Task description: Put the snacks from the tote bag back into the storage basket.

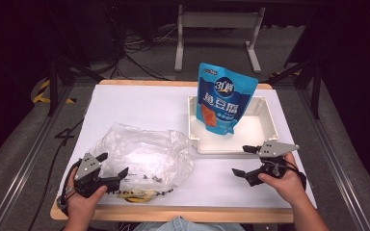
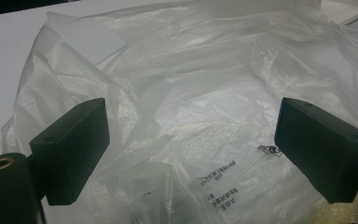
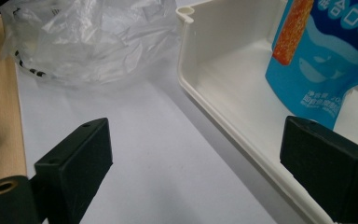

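Observation:
A crumpled clear plastic bag (image 1: 142,159) lies on the white table, left of centre; it spreads across the left gripper view (image 2: 205,93) and sits far left in the right gripper view (image 3: 88,37). A blue snack pouch (image 1: 224,98) stands upright in a white tray (image 1: 270,120), also seen as the pouch (image 3: 326,60) and tray (image 3: 223,79) in the right gripper view. My left gripper (image 1: 113,166) is open at the bag's near left edge, jaws wide with the bag beyond them. My right gripper (image 1: 244,161) is open, just in front of the tray's near right corner, holding nothing.
The table's wooden front edge (image 1: 173,213) runs close to both hands. Dark floor with cables and a table frame (image 1: 217,29) lies beyond the far edge. Bare white surface (image 1: 212,178) lies between the two grippers.

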{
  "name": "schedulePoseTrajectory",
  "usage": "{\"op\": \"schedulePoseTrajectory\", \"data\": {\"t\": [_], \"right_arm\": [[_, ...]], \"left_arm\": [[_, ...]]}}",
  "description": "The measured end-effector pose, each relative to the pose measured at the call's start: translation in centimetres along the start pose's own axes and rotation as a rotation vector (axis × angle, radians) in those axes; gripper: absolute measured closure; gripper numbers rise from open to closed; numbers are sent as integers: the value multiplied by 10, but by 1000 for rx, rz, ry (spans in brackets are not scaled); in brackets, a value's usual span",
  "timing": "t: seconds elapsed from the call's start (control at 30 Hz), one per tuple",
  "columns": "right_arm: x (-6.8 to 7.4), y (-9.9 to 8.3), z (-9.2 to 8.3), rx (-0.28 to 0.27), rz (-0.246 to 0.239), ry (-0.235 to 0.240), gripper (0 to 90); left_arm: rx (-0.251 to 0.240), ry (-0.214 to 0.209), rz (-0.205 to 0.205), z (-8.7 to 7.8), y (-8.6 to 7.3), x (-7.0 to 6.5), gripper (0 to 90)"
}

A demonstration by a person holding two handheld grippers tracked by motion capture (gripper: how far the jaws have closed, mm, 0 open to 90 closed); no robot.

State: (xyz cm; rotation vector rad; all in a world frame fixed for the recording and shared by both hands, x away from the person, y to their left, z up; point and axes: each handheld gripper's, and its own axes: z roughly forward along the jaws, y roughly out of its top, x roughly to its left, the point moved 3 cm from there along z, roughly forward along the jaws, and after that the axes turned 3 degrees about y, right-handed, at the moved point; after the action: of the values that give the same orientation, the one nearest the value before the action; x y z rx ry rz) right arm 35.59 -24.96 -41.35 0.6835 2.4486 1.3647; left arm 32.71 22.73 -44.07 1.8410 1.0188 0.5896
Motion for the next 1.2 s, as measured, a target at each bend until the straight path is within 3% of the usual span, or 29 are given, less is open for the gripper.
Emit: {"op": "schedulePoseTrajectory", "data": {"t": [0.37,0.6,0.93,1.2], "right_arm": [[-1,-20,16,7,20,8,85],[-3,-35,24,53,50,-7,81],[-3,-40,33,104,65,-8,67],[-5,-43,34,168,73,-45,64]], "left_arm": [[2,-7,2,0,0,0,109],[4,-13,4,0,0,1,109],[8,-18,8,0,-1,1,109],[11,-20,11,1,-1,0,108]]}}
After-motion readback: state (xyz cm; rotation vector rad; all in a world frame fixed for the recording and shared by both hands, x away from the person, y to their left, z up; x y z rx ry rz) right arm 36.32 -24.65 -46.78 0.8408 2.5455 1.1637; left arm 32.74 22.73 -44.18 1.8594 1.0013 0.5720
